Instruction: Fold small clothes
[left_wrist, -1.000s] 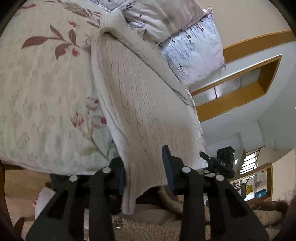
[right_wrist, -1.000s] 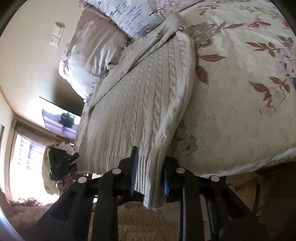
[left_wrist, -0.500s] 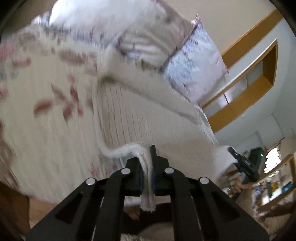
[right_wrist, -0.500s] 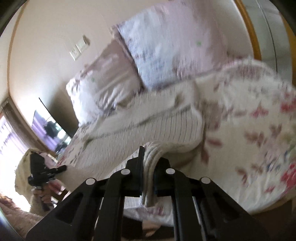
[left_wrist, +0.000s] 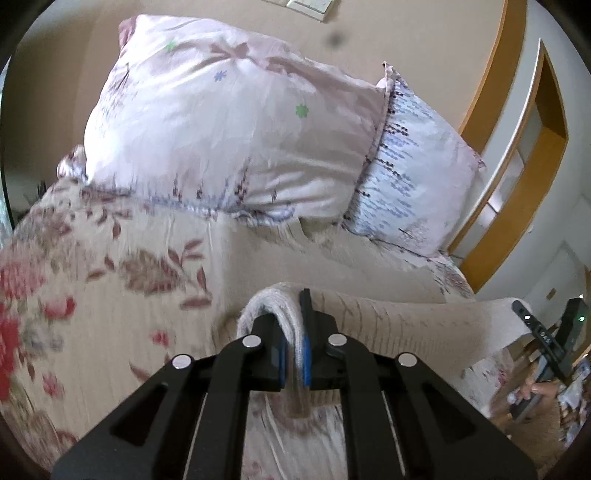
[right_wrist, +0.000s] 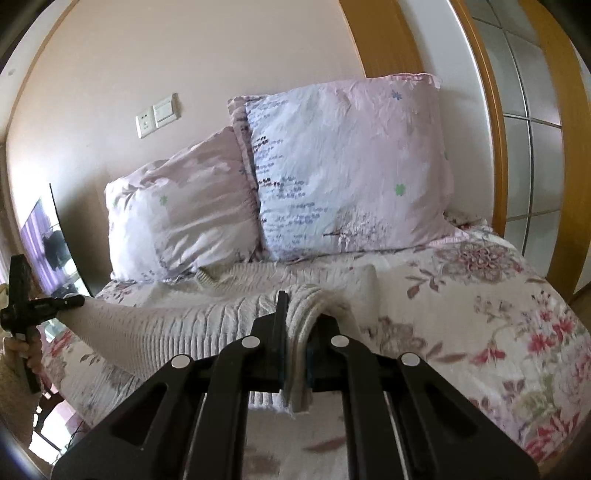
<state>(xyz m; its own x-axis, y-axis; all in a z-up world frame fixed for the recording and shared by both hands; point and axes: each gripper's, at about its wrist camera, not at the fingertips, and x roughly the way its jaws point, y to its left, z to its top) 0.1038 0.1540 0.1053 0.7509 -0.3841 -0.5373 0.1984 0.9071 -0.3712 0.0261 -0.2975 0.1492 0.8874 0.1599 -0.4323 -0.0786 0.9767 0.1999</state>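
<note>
A cream cable-knit sweater (left_wrist: 399, 325) lies on the floral bedspread, its collar toward the pillows. My left gripper (left_wrist: 294, 354) is shut on one bottom corner of the sweater, and the hem bends up over the fingers. My right gripper (right_wrist: 295, 350) is shut on the other bottom corner of the sweater (right_wrist: 192, 321). Both corners are lifted above the bed and carried toward the collar. Each gripper shows at the edge of the other's view: the right gripper (left_wrist: 535, 332), the left gripper (right_wrist: 26, 306).
Two pale floral pillows (left_wrist: 229, 129) (right_wrist: 347, 166) lean against the beige wall at the head of the bed. The floral bedspread (right_wrist: 498, 325) extends to the right of the sweater. A wooden door frame (left_wrist: 517, 177) stands at the right.
The left gripper closed on the hem. Both grippers lifted the bottom corners off the bed's edge and carried them up and forward toward the pillows. The sweater's lower part now doubles over its upper part.
</note>
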